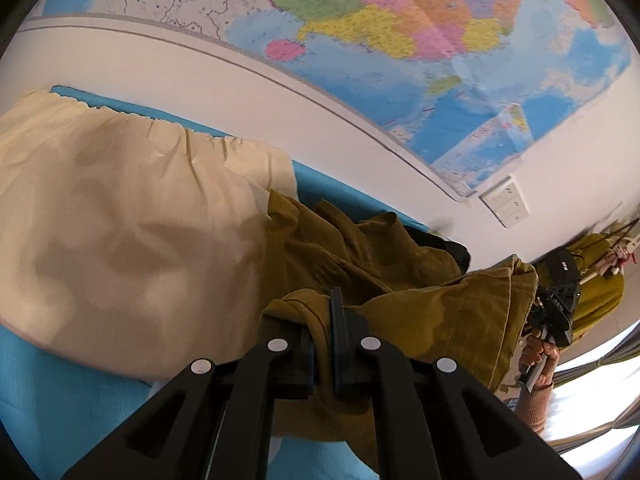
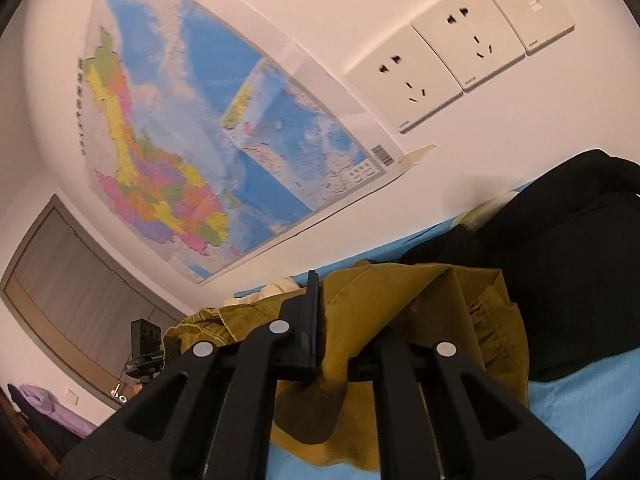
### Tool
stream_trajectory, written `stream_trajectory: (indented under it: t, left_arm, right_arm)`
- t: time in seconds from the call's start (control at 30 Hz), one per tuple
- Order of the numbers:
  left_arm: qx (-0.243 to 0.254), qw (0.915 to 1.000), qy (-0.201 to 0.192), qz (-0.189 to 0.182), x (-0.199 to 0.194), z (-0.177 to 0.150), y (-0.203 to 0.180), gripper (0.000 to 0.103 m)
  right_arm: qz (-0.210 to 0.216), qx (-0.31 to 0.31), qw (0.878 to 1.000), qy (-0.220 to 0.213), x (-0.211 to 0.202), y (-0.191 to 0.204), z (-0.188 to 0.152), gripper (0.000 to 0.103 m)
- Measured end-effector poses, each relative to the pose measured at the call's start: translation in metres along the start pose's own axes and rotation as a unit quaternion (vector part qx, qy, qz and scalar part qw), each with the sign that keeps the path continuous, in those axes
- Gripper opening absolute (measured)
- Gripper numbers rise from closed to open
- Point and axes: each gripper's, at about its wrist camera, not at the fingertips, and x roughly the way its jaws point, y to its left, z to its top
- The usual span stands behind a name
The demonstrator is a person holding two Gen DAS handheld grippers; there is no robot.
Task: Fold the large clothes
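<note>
An olive-mustard garment (image 1: 432,304) lies bunched on the blue bed sheet (image 1: 72,408). My left gripper (image 1: 326,344) is shut on a fold of its edge, with cloth pinched between the jaws and draped over them. My right gripper (image 2: 336,344) is shut on another edge of the same garment (image 2: 424,304); cloth covers its right finger. The right gripper also shows in the left wrist view (image 1: 554,304), held in a hand at the garment's far end. The garment hangs lifted between the two grippers.
A cream garment (image 1: 120,220) lies spread on the sheet to the left. A black garment (image 2: 560,264) lies behind the olive one. The wall close behind carries a map (image 2: 208,152) and sockets (image 2: 448,60). A camera on a tripod (image 2: 144,348) stands at the left.
</note>
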Motion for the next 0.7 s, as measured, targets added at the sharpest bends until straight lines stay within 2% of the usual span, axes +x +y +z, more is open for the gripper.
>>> stream_trajectory:
  t: [0.53, 0.7]
  left_arm:
    - [-0.036, 0.9978, 0.031, 0.047, 0.049, 0.028, 0.019, 0.006]
    - [-0.043, 0.9960, 0.036, 0.070, 0.065, 0.035, 0.022, 0.009]
  right_arm:
    - [-0.052, 0.057, 0.996, 0.033, 0.064, -0.051, 0.017, 0.007]
    - [-0.072, 0.076, 0.993, 0.048, 0.084, -0.071, 0.013, 0.012]
